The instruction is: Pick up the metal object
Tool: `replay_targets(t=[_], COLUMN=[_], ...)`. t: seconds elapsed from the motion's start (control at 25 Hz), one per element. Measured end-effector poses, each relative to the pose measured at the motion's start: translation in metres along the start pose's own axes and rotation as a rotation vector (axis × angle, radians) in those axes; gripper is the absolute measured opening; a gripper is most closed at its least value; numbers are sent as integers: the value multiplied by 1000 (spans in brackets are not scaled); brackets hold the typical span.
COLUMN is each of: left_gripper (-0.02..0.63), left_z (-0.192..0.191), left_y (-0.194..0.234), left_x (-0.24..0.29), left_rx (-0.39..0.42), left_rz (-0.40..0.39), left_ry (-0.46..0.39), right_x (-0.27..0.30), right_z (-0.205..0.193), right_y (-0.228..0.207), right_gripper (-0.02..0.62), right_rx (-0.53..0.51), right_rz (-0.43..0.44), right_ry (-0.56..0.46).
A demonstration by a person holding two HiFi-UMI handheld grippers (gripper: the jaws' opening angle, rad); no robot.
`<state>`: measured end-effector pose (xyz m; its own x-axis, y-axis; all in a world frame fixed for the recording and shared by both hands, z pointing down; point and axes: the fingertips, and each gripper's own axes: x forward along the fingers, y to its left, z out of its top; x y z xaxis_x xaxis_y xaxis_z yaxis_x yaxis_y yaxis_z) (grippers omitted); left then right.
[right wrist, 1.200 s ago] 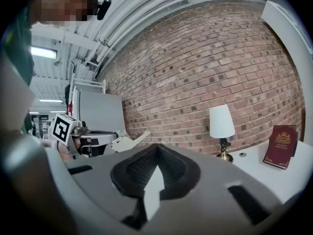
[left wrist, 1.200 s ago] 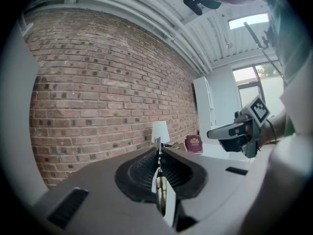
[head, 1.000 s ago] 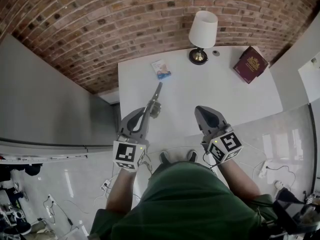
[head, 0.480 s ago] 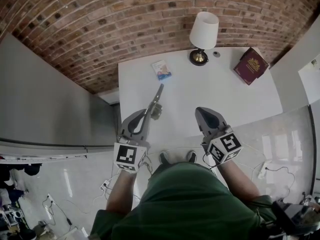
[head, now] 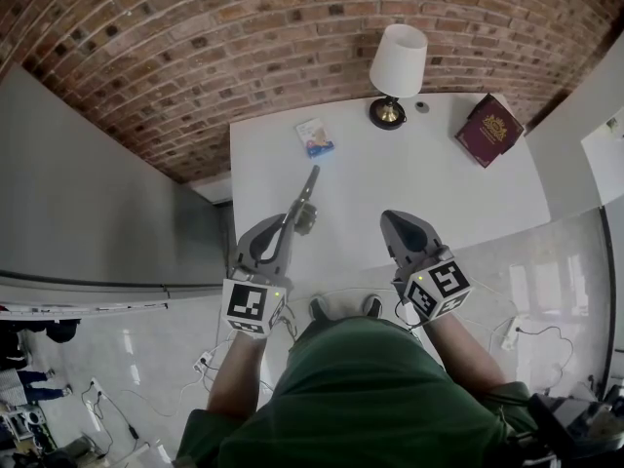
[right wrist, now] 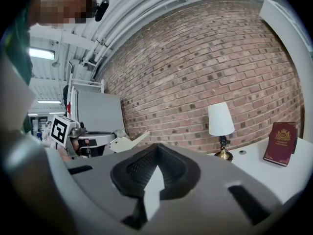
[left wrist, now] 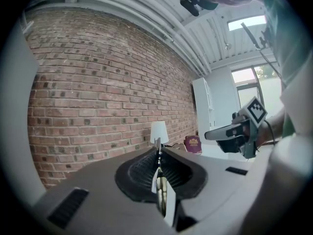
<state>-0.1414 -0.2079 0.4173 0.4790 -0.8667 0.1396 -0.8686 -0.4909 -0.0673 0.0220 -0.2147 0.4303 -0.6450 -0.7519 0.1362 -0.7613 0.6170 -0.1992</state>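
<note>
The metal object [head: 306, 191] is a long thin grey piece. It sticks out forward from my left gripper [head: 290, 220], held above the near left part of the white table [head: 429, 188]. The left gripper is shut on it, and in the left gripper view the metal object [left wrist: 160, 192] shows edge-on between the pressed pads. My right gripper [head: 393, 219] hovers over the table's near edge, shut with nothing in it. In the right gripper view the metal object [right wrist: 128, 142] points out from the left gripper at the left.
A lamp [head: 397, 61] with a white shade stands at the table's far edge. A maroon book [head: 490, 125] lies at the far right corner and a small blue packet [head: 314, 136] at the far left. A brick wall [head: 195, 47] is behind the table and a grey cabinet [head: 88, 203] to its left.
</note>
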Motion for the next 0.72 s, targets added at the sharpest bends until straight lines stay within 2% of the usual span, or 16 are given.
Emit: replay_targets(t=[0.72], left_gripper=[21], left_z=[-3], left_y=[3], left_x=[1], left_rx=[-6], left_rz=[-12], left_ry=[-7], right_x=[3], right_z=[-3], right_y=[3], right_gripper=[2], right_rx=[-2], right_rz=[0], right_ry=[12])
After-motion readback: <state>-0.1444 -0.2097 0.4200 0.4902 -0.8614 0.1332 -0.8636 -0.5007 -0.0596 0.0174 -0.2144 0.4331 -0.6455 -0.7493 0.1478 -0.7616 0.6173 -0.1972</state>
